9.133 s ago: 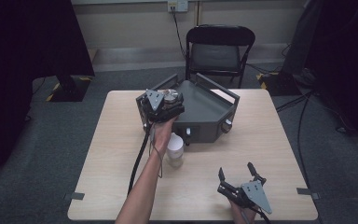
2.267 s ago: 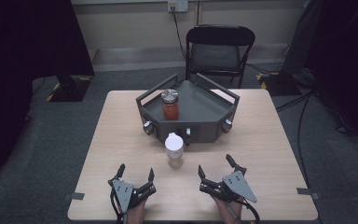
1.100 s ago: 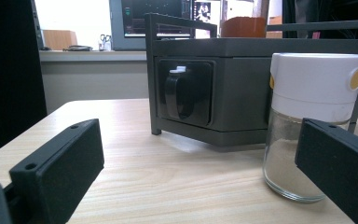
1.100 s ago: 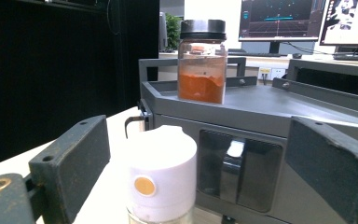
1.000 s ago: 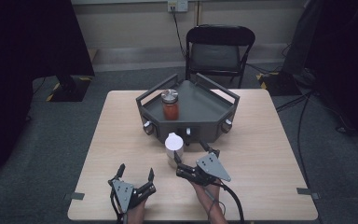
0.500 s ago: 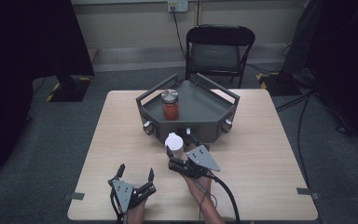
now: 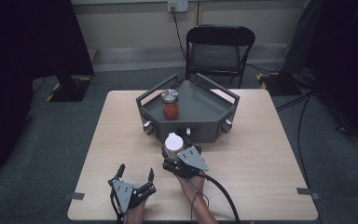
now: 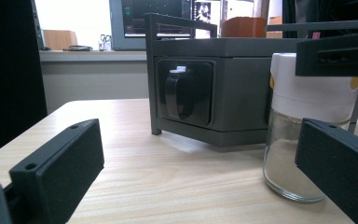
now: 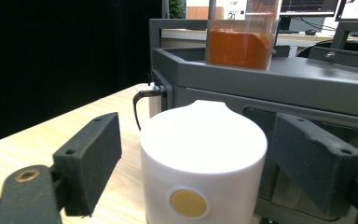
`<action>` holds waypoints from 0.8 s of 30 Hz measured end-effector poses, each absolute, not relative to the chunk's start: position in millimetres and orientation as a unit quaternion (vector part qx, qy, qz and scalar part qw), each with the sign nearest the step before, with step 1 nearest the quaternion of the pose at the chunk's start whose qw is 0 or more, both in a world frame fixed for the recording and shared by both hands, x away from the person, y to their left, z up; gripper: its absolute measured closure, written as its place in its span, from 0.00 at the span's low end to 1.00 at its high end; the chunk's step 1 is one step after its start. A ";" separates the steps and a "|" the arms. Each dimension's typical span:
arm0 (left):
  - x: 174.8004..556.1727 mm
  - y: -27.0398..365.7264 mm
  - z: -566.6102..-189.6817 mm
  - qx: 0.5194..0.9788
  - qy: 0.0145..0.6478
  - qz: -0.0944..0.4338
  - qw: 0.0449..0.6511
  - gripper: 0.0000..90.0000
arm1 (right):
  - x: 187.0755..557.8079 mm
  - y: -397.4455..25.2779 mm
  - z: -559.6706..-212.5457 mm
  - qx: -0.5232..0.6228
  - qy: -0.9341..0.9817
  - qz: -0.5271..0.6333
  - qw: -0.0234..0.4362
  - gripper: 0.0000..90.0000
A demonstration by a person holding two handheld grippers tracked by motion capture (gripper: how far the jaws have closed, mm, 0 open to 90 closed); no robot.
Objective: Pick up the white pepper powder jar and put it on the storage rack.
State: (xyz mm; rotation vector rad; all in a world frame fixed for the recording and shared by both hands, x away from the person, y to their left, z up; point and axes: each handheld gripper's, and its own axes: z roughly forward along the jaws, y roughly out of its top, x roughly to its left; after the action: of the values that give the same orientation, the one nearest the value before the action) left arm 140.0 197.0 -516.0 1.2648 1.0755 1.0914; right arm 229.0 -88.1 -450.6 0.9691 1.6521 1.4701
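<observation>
High view: two grippers are at the near edge of the desk (image 7: 270, 140). The right gripper (image 7: 173, 158) has its fingers (image 9: 88, 158) apart, one on each side of the white-capped jar (image 7: 173, 143); in the right gripper view a gap shows between each finger and the white cap, so no contact is confirmed. The jar stands upright on the desk, between those fingers.

Directly beyond the fingers, just behind the jar, stands the grey tray unit (image 7: 200, 105), its front wall close to the jar. A small cable is plugged into that front wall to the left of the cap in the right gripper view. On top of the unit, above and beyond the fingers, stands the orange-filled jar (image 7: 169, 103) with a metal lid.

The left gripper (image 7: 135, 179) rests low on the desk with its fingers (image 8: 58, 172) wide apart and nothing between them. In the left gripper view, the white-capped jar sits ahead and to the right, partly covered by the right-hand finger, and a dial on the unit's wall faces the camera beyond the gap.

Count: two grippers, two jars, one tray unit, one desk. One black folding chair (image 7: 220, 49) stands beyond the far edge of the desk.
</observation>
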 end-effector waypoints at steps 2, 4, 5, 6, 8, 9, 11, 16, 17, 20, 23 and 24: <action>140.0 197.0 -516.0 0.533 0.454 0.460 0.546 0.01 | 229.3 -87.1 -451.8 0.376 0.638 0.571 0.354 0.20; 140.0 197.0 -516.0 0.533 0.454 0.460 0.546 0.01 | 229.0 -85.0 -453.2 0.379 0.636 0.571 0.355 0.20; 140.0 197.0 -516.0 0.533 0.454 0.460 0.546 0.01 | 229.3 -84.3 -453.4 0.382 0.635 0.571 0.353 0.21; 140.0 197.0 -516.0 0.533 0.454 0.460 0.546 0.01 | 229.1 -82.9 -454.1 0.384 0.635 0.569 0.355 0.21; 140.0 197.0 -516.0 0.533 0.454 0.460 0.546 0.01 | 229.2 -81.0 -455.6 0.385 0.636 0.565 0.357 0.22; 140.0 196.9 -516.1 0.533 0.454 0.460 0.546 0.01 | 229.5 -80.7 -456.3 0.385 0.638 0.563 0.357 0.23; 140.0 197.0 -516.1 0.533 0.454 0.460 0.546 0.01 | 230.0 -80.1 -458.1 0.387 0.638 0.562 0.357 0.24; 140.0 197.0 -516.0 0.533 0.454 0.460 0.546 0.01 | 232.4 -79.4 -459.3 0.390 0.640 0.558 0.357 0.29; 140.0 197.0 -516.0 0.533 0.454 0.460 0.546 0.01 | 232.9 -79.5 -459.8 0.391 0.639 0.558 0.356 0.29; 140.0 196.9 -516.1 0.533 0.454 0.460 0.546 0.01 | 233.6 -78.1 -460.8 0.394 0.642 0.553 0.356 0.31; 140.0 196.9 -516.1 0.533 0.454 0.460 0.546 0.01 | 233.5 -78.6 -462.4 0.392 0.641 0.554 0.359 0.33; 140.0 196.9 -516.0 0.533 0.454 0.460 0.546 0.01 | 233.7 -79.1 -462.1 0.392 0.642 0.554 0.358 0.33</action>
State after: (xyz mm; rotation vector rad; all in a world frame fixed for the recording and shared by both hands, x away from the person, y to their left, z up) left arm 140.0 196.9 -516.0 1.2644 1.0757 1.0914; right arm 233.7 -79.1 -462.1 1.0106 1.6550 1.4282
